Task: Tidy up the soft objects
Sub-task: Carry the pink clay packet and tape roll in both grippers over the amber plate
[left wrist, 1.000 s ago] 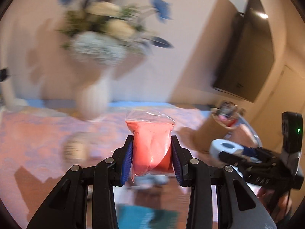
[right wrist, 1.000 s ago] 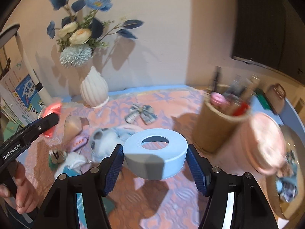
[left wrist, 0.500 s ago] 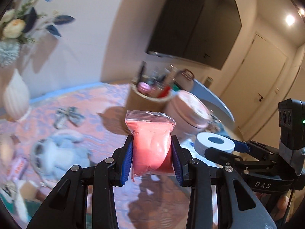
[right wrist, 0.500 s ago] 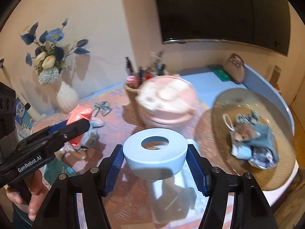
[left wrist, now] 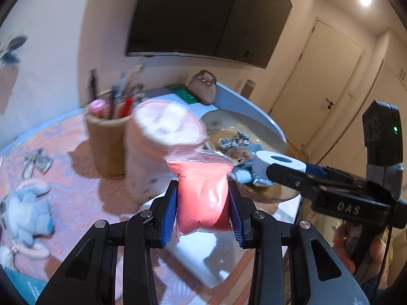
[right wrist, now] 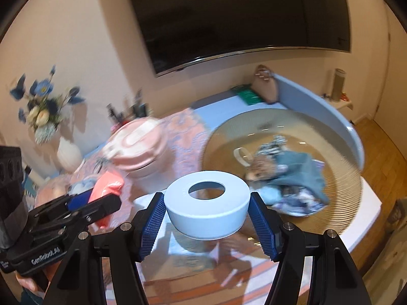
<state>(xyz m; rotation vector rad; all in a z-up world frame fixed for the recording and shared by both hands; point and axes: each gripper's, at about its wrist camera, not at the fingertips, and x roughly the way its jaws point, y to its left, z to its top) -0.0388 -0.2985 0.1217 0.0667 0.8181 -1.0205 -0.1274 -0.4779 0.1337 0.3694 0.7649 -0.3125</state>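
Note:
My left gripper [left wrist: 202, 211] is shut on a pink soft bag [left wrist: 202, 193] in clear plastic and holds it above the table; the bag also shows in the right wrist view [right wrist: 108, 190]. My right gripper [right wrist: 207, 216] is shut on a pale blue foam ring [right wrist: 206, 207], also seen in the left wrist view [left wrist: 276, 164]. Both are held in the air near a round woven tray [right wrist: 333, 200] that holds several soft things: a small bear [right wrist: 258, 171], a teal cloth [right wrist: 302, 175] and a patterned bow [right wrist: 276, 143].
A pink lidded pot [left wrist: 157, 150] and a brown pen holder [left wrist: 106, 137] stand left of the tray. A blue plush toy [left wrist: 25, 211] and a bow [left wrist: 38, 161] lie on the pink mat. A flower vase [right wrist: 67, 152] stands at the back left.
Both grippers have swung to the right with their loads, from the vase side of the table to the tray. The tray and pink pot are nearer now.

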